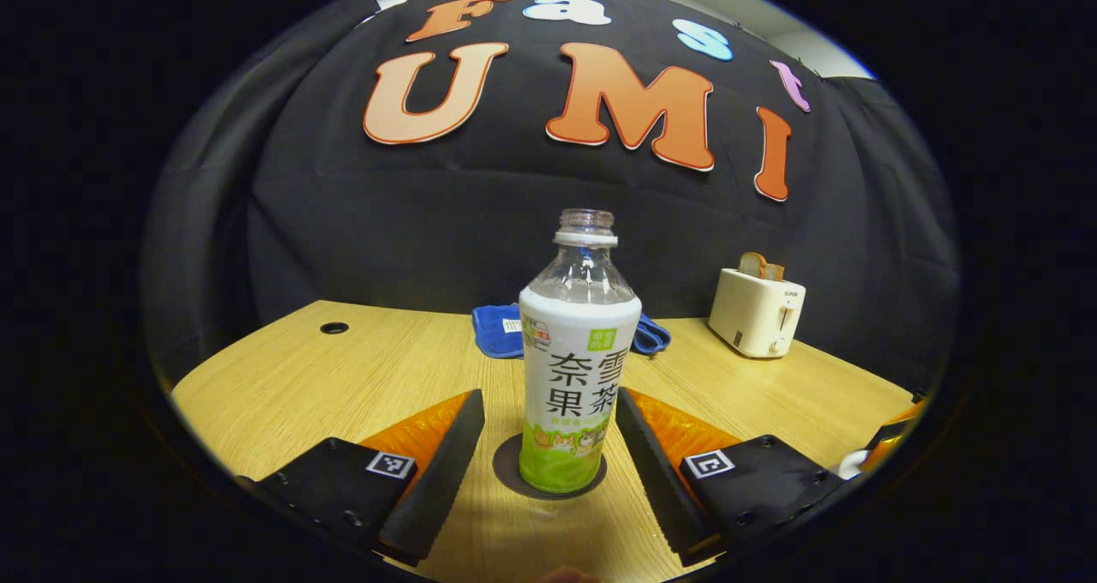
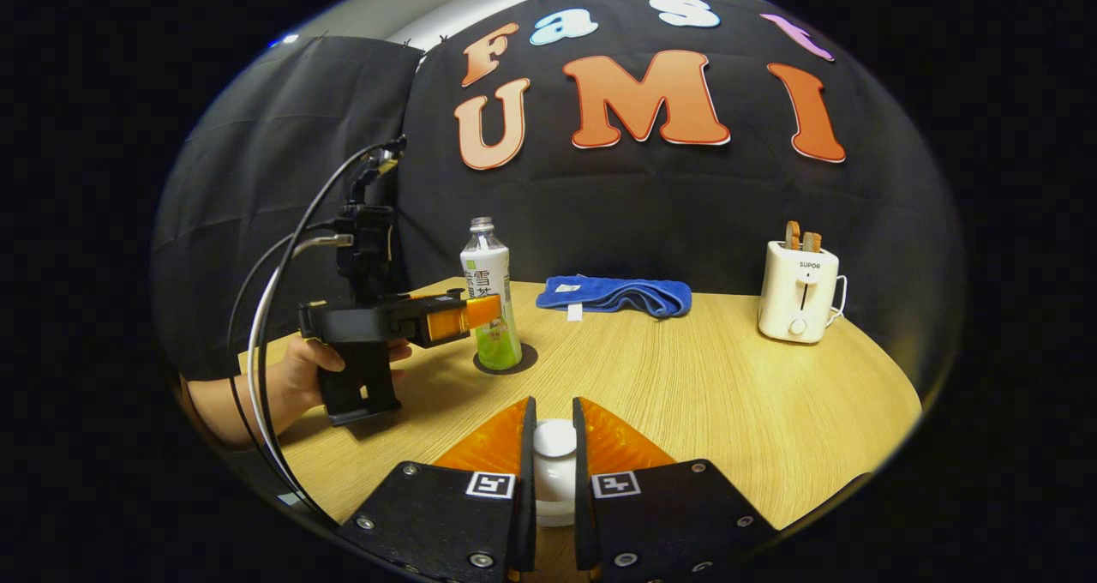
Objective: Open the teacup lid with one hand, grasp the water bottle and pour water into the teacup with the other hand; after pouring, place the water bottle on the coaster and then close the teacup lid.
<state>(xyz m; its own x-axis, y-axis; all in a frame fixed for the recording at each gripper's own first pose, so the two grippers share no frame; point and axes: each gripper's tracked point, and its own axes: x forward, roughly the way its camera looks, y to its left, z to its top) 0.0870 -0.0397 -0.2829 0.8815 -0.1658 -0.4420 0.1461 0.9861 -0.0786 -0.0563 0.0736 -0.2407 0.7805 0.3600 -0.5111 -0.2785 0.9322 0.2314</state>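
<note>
**Bottle stands on the coaster; the lid now has to go back on the cup**

In the left gripper view the water bottle (image 1: pixel 579 369) stands upright on the dark round coaster (image 1: pixel 507 467), near the front of the wooden table (image 1: pixel 343 377). Its cap is off and the neck is open. The left gripper (image 1: pixel 548 446) is spread wide: one finger is on each side of the bottle and a clear gap shows between each pad and the label, so nothing presses on it. The right gripper view agrees: there the left gripper (image 2: pixel 480 310), held by a hand (image 2: pixel 304 377), is just beside the bottle (image 2: pixel 488 296), level with its middle.

The right gripper (image 2: pixel 554 463) is pinching the white knob of the teacup lid (image 2: pixel 554 439) between both fingers. A white body shows under the knob, but I cannot tell if it is the cup itself or if the lid already sits on it.

My judgement is that the pouring and the placing are done, and the step in hand is closing the lid. To do it well:

- Draw the left gripper straight back along its fingers, without turning, so that no pad catches the open bottle and tips it.
- Keep the lid level and lower it straight down over the cup.
- Spread the right fingers only when the lid rests all around the rim.
- Lift away upward, not sideways.

The blue cloth (image 2: pixel 614 295) and the toaster (image 2: pixel 799 290) are well apart and should not disturb.
</note>
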